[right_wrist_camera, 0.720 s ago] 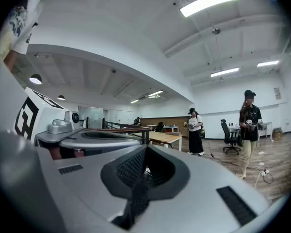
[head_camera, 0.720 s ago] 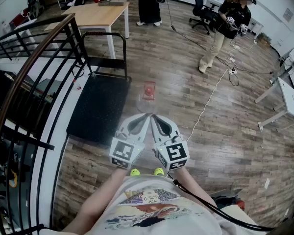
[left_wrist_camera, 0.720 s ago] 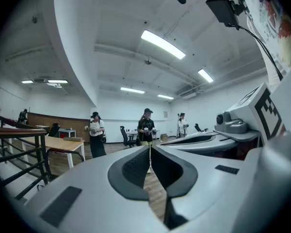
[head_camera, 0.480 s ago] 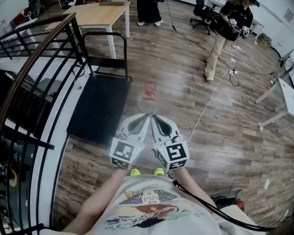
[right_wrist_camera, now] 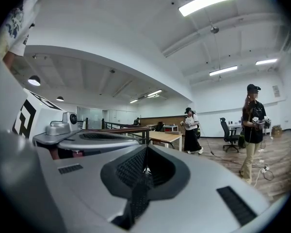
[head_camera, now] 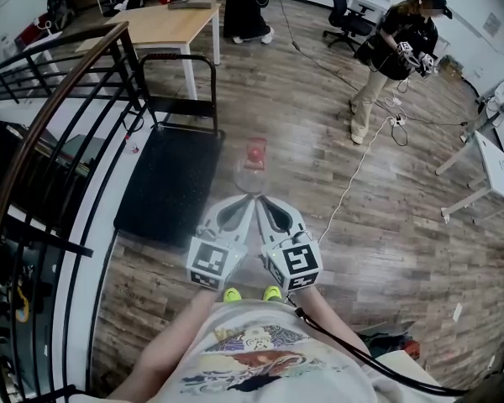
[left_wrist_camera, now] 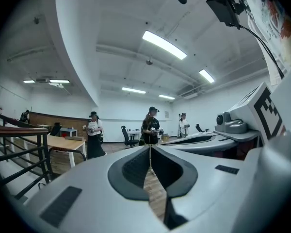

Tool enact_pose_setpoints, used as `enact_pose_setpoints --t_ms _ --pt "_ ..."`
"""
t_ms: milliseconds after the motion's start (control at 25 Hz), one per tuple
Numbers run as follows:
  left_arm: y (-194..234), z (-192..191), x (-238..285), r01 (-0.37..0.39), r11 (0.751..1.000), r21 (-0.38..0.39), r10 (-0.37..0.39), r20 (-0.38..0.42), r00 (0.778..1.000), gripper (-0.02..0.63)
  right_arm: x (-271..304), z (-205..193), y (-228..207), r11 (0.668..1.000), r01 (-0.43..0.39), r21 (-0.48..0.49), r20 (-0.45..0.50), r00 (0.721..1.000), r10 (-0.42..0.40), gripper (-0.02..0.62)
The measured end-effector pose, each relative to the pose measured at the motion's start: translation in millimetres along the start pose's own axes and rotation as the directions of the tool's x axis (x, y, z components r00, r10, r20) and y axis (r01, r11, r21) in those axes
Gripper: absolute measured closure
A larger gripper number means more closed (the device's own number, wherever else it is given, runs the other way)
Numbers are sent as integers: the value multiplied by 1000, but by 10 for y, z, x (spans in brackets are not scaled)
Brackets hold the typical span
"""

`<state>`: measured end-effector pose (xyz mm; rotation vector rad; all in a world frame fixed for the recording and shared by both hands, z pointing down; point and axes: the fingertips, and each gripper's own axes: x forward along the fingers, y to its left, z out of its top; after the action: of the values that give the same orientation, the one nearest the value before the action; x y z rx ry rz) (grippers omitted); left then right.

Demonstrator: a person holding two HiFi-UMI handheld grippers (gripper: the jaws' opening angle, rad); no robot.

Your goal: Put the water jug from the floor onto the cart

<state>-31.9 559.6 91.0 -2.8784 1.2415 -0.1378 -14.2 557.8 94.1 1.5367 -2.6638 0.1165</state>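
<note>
Wood-plank floor fills the head view, with a railing curving down its 9 o'clock side and other people working far off at 12 and 1 o'clock.

The jug, clear with a red cap, stands on the floor near the middle of that view. It looks upright, long axis vertical and cap uppermost. The cart is a black flat deck lying just beside the jug at its 9 o'clock, with the push handle rising at about 11 o'clock.

The left gripper and right gripper are held side by side in front of the person's body, tips almost touching. Each gripper's own view shows its pads pressed together with nothing between them. Both grippers look out level across the room, and the jug shows in neither gripper view, so it sits below their line.

From the paired tips the jug is at 12 o'clock, close ahead and lower. It lies almost on the seam between the two grippers, so neither hand is clearly nearer. My reading is that the jaws must part and both grippers tip down before any hold on the jug is possible. After that, the carry runs toward 9 o'clock onto the deck.
</note>
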Motion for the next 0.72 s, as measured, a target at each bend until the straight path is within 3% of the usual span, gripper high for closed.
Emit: enact_pose_setpoints --t_ms 720 --pt "34 -116 -242 36 999 -13 -36 -4 999 589 -5 -132 247 999 42 5 -26 999 -42 574"
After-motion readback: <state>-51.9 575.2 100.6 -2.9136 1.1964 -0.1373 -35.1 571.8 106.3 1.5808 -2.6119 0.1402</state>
